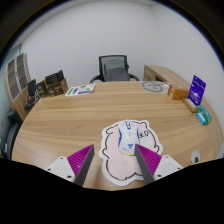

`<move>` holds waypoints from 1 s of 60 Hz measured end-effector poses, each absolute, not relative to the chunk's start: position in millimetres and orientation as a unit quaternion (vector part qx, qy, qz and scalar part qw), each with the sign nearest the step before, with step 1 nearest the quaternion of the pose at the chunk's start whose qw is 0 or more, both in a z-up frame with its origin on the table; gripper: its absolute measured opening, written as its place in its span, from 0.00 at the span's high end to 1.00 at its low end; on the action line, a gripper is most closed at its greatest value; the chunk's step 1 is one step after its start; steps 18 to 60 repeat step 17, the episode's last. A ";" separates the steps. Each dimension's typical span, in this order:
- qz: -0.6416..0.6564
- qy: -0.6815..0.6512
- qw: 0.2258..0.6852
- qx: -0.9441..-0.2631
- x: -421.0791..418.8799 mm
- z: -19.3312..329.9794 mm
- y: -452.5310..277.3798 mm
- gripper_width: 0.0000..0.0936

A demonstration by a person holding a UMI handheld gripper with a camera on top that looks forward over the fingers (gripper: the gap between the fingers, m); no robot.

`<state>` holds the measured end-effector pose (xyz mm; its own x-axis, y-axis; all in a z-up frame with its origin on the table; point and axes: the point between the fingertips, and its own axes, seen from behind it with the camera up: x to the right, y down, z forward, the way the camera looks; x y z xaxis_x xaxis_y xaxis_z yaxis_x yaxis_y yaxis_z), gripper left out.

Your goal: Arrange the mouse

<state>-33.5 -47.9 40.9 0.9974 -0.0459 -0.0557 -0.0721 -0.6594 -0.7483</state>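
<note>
A pink, cartoon-shaped mouse pad (pixel 122 160) lies on the wooden table (pixel 70 125), near its front edge. A small white mouse (pixel 126 141) with blue and yellow marks rests on the pad's far part. My gripper (pixel 115 152) is open and empty, low over the pad. Its two magenta fingers (pixel 82 160) stand wide apart at either side of the pad's near half. The mouse lies just ahead of the fingertips, nearer the right one, and touches neither.
A black office chair (pixel 115 68) stands behind the table. A purple box (pixel 197 88) and a teal object (pixel 204 116) sit at the right. Papers (pixel 82 89) and dark items (pixel 52 82) lie at the far left. A dark object (pixel 197 158) lies near the right finger.
</note>
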 end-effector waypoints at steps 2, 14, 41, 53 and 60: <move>0.014 0.036 0.414 -0.909 -41.8 48.0 -64.3 0.11; 0.028 0.049 0.415 -0.908 -92.4 76.9 -171.8 0.11; 0.032 0.050 0.409 -0.911 -98.2 82.5 -197.6 0.11; 0.032 0.050 0.409 -0.911 -98.2 82.5 -197.6 0.11; 0.032 0.050 0.409 -0.911 -98.2 82.5 -197.6 0.11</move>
